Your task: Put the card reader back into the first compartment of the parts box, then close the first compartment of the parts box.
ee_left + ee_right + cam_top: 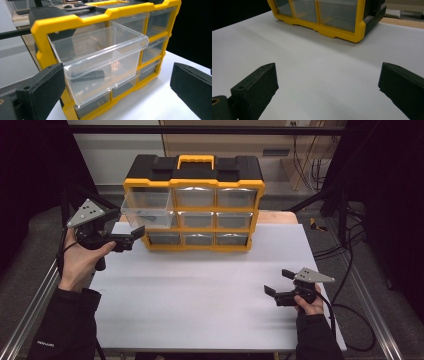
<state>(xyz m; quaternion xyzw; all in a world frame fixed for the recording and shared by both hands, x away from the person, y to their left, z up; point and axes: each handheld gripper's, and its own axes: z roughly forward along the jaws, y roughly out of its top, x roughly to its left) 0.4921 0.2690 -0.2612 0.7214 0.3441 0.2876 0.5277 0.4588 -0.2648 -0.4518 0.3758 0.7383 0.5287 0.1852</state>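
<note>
— Where are your jaws?

— My left gripper (pixel 134 236) is spread wide, gripping nothing. The clear drawer (pixel 100 62) hangs pulled out of the yellow cabinet (pixel 194 183), top-left slot.

— Risk?

— A bump could tip it out — it's barely supported.

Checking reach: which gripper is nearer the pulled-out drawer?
Left. The left gripper sits open just below the drawer; the right gripper rests open far off on the table.

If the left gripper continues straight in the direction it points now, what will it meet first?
Most likely the pulled-out clear drawer at the top left of the yellow organizer. The left gripper is open, pointing at the drawer's front, though the remaining gap is hard to judge.
</note>
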